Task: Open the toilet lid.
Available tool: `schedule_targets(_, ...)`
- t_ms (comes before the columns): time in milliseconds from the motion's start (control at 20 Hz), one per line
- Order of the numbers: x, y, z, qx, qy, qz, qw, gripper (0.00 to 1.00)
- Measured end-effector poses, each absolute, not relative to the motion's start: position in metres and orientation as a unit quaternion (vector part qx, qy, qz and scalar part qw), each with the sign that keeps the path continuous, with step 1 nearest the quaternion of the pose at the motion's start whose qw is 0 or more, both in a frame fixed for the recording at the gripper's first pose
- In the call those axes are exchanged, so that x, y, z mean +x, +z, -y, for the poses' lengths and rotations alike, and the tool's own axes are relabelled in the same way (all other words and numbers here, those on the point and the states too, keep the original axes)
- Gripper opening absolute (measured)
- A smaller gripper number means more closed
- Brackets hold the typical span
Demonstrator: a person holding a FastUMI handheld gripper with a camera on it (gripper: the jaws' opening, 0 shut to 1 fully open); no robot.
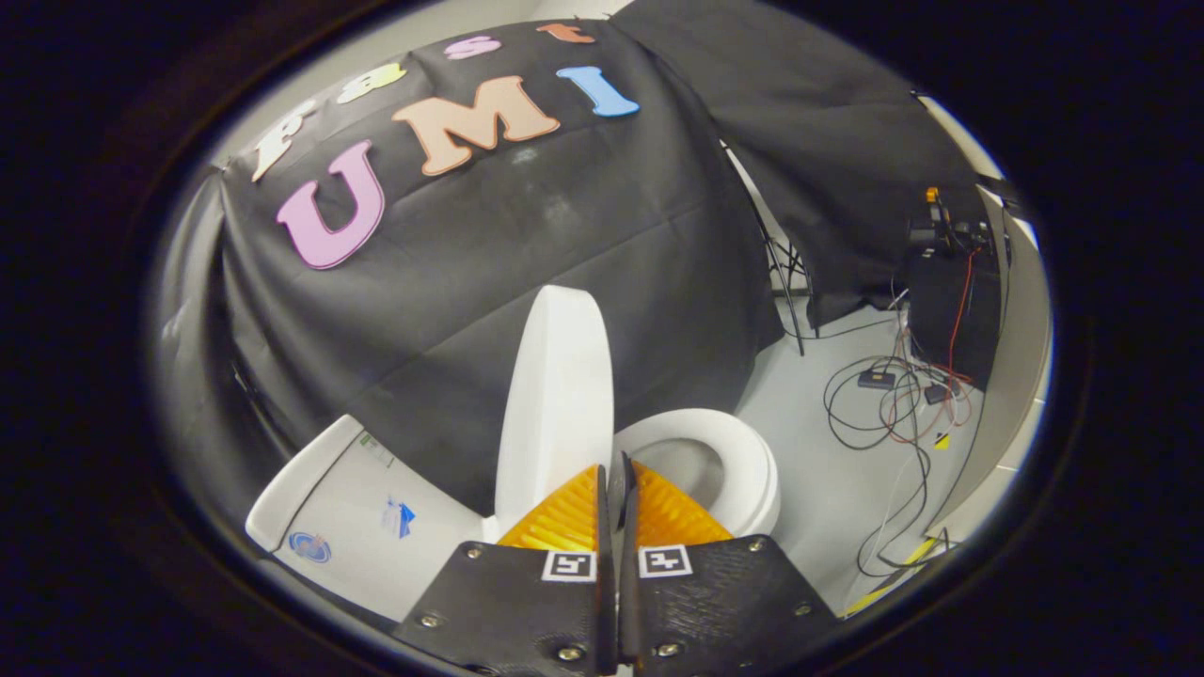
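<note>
The white toilet lid (555,385) stands raised, nearly upright and edge-on, leaning toward the black cloth behind it. To its right the white seat ring (752,461) lies flat around the bowl. The tank top (348,508), with small stickers on it, is to the lid's left. My gripper (611,470) is shut, its two fingers pressed together with nothing between them. The tips sit just in front of the lid's lower right edge, over the near rim of the seat; I cannot tell whether they touch the lid.
On the grey floor beyond the seat lie tangled cables (894,395) and a black box (941,301) with wires. A thin stand's legs (785,273) hold up the cloth. A pale wall panel (1016,376) closes the far right.
</note>
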State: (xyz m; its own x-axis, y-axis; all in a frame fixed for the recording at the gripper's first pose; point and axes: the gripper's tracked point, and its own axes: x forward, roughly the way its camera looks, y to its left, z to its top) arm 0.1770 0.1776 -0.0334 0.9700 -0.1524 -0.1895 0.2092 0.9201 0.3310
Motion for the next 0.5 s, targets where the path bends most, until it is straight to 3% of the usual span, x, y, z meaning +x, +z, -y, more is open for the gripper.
schedule_targets(500, 0.169, -0.015, -0.211, 0.114, -0.093, -0.065, 0.987, 0.02)
